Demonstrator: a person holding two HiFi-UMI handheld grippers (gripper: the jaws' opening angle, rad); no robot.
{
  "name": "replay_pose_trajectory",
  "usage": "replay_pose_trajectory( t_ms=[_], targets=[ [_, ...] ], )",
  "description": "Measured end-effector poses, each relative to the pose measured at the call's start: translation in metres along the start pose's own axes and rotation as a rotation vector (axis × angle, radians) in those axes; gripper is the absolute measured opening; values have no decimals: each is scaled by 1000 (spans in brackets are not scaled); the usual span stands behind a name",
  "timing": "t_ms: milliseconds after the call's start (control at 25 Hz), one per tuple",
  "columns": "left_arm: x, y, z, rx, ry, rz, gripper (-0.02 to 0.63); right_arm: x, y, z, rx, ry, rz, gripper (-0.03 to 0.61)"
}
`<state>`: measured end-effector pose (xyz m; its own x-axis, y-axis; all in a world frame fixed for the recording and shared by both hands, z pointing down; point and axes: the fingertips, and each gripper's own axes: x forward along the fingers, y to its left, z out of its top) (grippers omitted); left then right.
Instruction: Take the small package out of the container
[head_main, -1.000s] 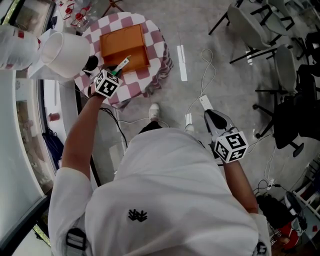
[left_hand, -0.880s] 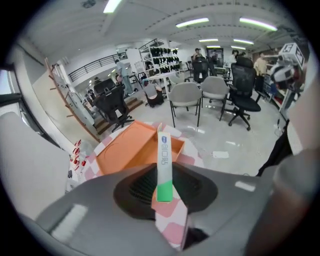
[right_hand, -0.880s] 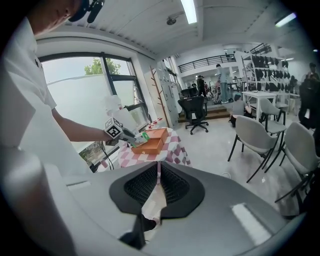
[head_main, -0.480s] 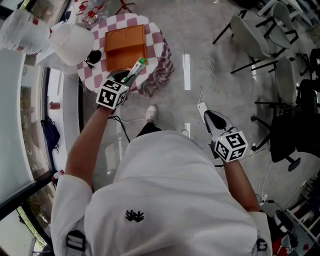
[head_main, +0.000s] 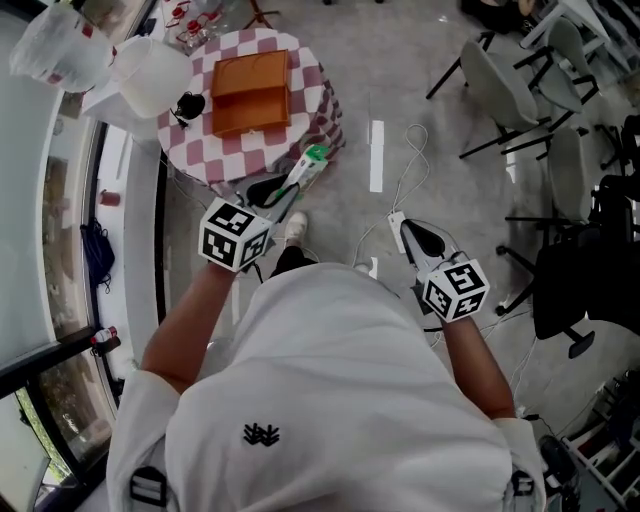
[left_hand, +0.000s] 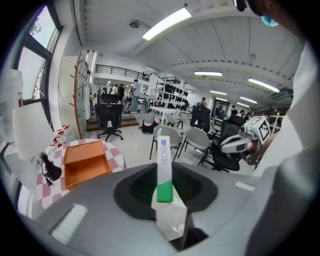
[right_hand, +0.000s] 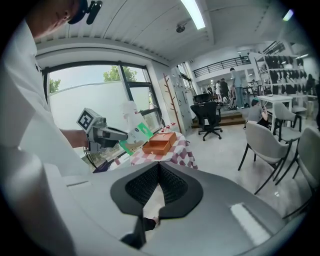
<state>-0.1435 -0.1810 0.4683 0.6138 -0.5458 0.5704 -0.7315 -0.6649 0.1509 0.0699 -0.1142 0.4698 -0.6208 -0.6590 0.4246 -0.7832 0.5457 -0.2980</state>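
Note:
The small package (head_main: 311, 164), a flat white pack with a green end, is pinched in my left gripper (head_main: 292, 186), which is shut on it. They hang over the floor just off the near edge of the checkered table (head_main: 310, 112). The orange container (head_main: 250, 92) lies open on that table, apart from the package. In the left gripper view the package (left_hand: 164, 172) stands upright between the jaws, with the container (left_hand: 86, 161) far off at the left. My right gripper (head_main: 411, 236) is shut on nothing near my body. The right gripper view shows the package (right_hand: 134, 135) beside the container (right_hand: 159, 144).
A white bucket-like vessel (head_main: 150, 78) and a small black object (head_main: 188, 105) sit at the table's left side. Grey chairs (head_main: 500, 70) and a black office chair (head_main: 575, 280) stand at the right. Cables (head_main: 412, 150) and a white strip (head_main: 377, 155) lie on the floor.
My left gripper has drawn back from over the container toward my body, carrying the package past the table's edge. The right gripper has barely moved.

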Motion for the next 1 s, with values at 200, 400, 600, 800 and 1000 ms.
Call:
replay_pose_trajectory(
  t_ms=[200, 400, 600, 800, 1000],
  targets=[
    [-8, -39, 6, -8, -30, -25, 149, -7, -4, -1, -19, 2, 22, 0],
    [-11, -52, 6, 1, -35, -19, 149, -13, -5, -3, -26, 7, 30, 0],
    [-10, -53, 5, 11, -32, -10, 149, -15, -5, -3, -31, 4, 37, 0],
    [-7, -54, 6, 19, -30, -13, 148, -15, -7, -4, -31, 3, 32, 0],
    [-7, -52, 9, 23, -33, -10, 149, -15, -6, -4, -28, 0, 31, 0]
  ],
)
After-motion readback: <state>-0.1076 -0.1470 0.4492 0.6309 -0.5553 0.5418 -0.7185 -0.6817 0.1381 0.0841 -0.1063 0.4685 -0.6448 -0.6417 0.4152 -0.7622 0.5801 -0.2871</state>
